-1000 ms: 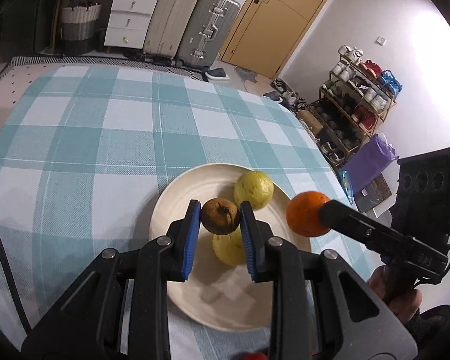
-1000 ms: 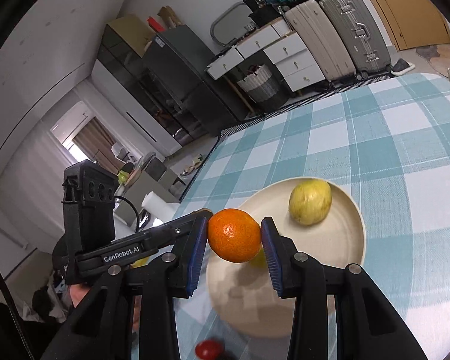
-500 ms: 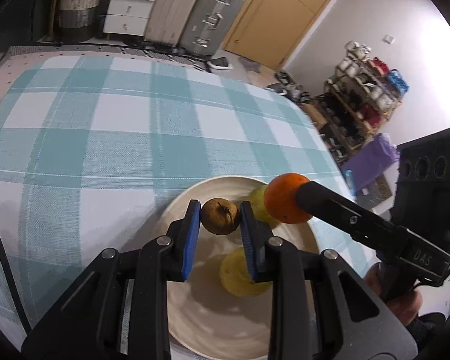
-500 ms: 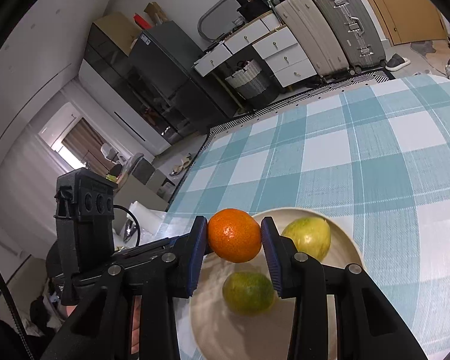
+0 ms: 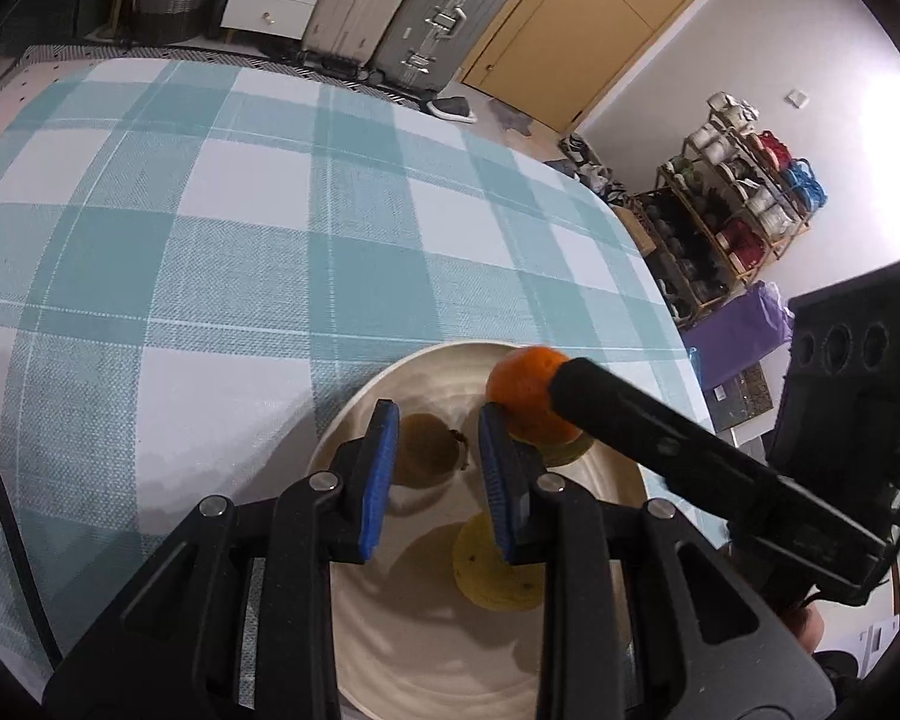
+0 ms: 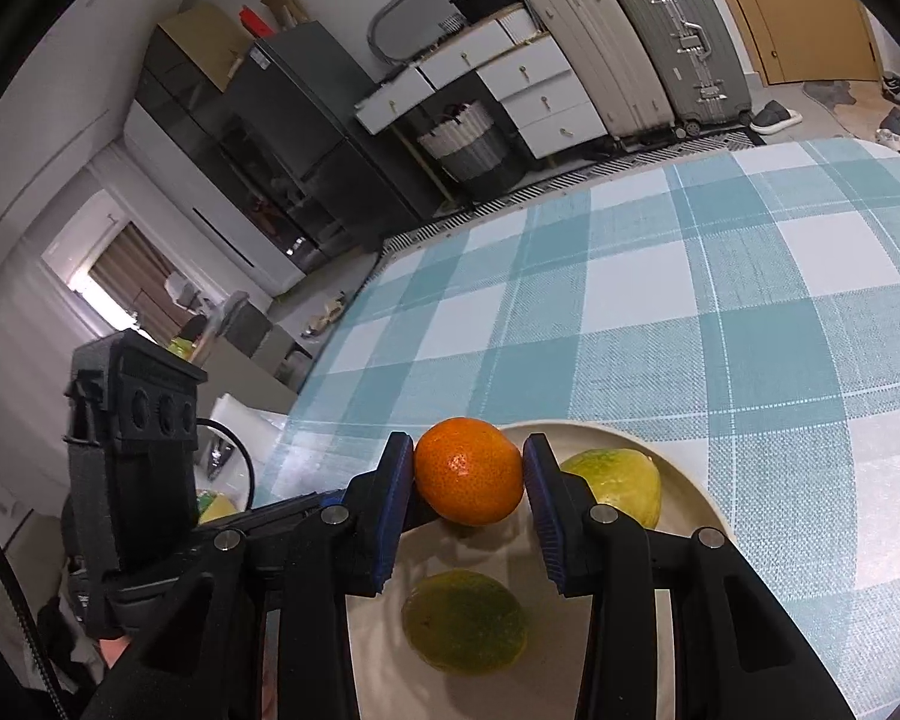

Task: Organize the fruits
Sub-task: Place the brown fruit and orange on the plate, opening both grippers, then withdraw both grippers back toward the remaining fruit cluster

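Releasing is complete on the left: the left hand-held gripper [image 5: 438,468] now stands wide, and the brown fruit [image 5: 426,447] it clamped a second ago rests on the plate [image 5: 354,420] at 10 o'clock. The right hand-held gripper [image 6: 468,474] holds the orange [image 6: 468,471] over the plate rim at 12 o'clock; its placement remains.

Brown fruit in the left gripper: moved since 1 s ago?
Yes. The brown fruit has dropped out of the left gripper grip onto the plate, now lying near its far rim between the opened fingers.
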Demonstrator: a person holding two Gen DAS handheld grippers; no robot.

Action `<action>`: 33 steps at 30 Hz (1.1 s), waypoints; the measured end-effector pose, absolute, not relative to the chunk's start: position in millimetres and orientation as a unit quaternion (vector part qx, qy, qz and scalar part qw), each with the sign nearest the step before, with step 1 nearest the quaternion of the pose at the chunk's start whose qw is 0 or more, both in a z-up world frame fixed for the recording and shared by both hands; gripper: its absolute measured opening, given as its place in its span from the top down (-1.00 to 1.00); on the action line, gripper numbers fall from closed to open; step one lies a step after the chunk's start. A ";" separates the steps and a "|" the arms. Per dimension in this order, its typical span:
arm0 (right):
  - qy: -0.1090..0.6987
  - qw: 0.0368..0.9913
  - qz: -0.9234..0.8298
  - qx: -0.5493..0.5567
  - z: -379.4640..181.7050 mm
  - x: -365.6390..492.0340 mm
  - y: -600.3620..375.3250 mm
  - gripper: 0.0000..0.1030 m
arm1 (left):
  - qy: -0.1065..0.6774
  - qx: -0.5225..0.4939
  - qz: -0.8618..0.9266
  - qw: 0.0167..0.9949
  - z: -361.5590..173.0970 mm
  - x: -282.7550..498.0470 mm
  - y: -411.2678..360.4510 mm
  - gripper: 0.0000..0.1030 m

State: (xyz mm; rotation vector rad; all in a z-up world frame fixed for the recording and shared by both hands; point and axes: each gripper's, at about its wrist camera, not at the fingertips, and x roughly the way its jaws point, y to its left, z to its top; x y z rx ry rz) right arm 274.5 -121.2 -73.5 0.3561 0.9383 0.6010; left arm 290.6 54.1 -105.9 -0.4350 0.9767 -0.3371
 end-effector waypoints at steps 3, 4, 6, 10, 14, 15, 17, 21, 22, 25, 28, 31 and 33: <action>0.437 0.833 0.288 0.178 -71.2 272.7 -123.5 -0.05 | 0.457 -0.217 -0.157 0.848 -102.4 286.7 60.1 0.54; 0.435 0.836 0.285 0.177 -69.3 271.3 -123.6 -0.09 | 0.456 -0.215 -0.154 0.850 -100.1 284.9 61.4 0.54; 0.426 0.843 0.279 0.175 -64.1 268.3 -127.0 -0.11 | 0.451 -0.212 -0.152 0.854 -95.0 280.5 63.8 0.53; 0.419 0.844 0.275 0.193 -56.1 262.3 -138.2 -0.12 | 0.441 -0.209 -0.146 0.860 -84.5 268.2 68.5 0.49; 0.406 0.852 0.271 0.192 -45.0 250.0 -146.4 -0.15 | 0.434 -0.200 -0.139 0.867 -74.5 250.9 69.6 0.38; 0.403 0.854 0.271 0.190 -42.4 246.0 -147.9 -0.19 | 0.432 -0.194 -0.137 0.870 -71.7 246.1 68.7 0.38; 0.395 0.859 0.269 0.183 -36.9 237.0 -150.3 -0.24 | 0.422 -0.179 -0.129 0.879 -64.8 234.9 65.7 0.38; 0.374 0.875 0.263 0.158 -25.7 216.1 -152.4 -0.32 | 0.402 -0.154 -0.116 0.895 -50.7 208.5 58.6 0.38; 0.369 0.879 0.260 0.152 -23.4 211.0 -153.1 -0.33 | 0.397 -0.149 -0.111 0.899 -46.9 201.0 56.8 0.38; 0.351 0.893 0.252 0.129 -16.7 194.5 -153.9 -0.45 | 0.387 -0.130 -0.103 0.907 -37.5 180.7 51.3 0.32; 0.335 0.900 0.255 0.111 -11.3 178.8 -153.2 -0.65 | 0.378 -0.113 -0.096 0.914 -29.2 161.5 45.4 0.19; 0.321 0.908 0.254 0.092 -5.7 161.1 -152.9 -0.83 | 0.372 -0.103 -0.091 0.918 -20.8 146.6 40.3 0.10; 0.318 0.911 0.248 0.090 -3.7 153.3 -154.0 -0.88 | 0.364 -0.093 -0.086 0.923 -15.6 137.3 36.2 -0.02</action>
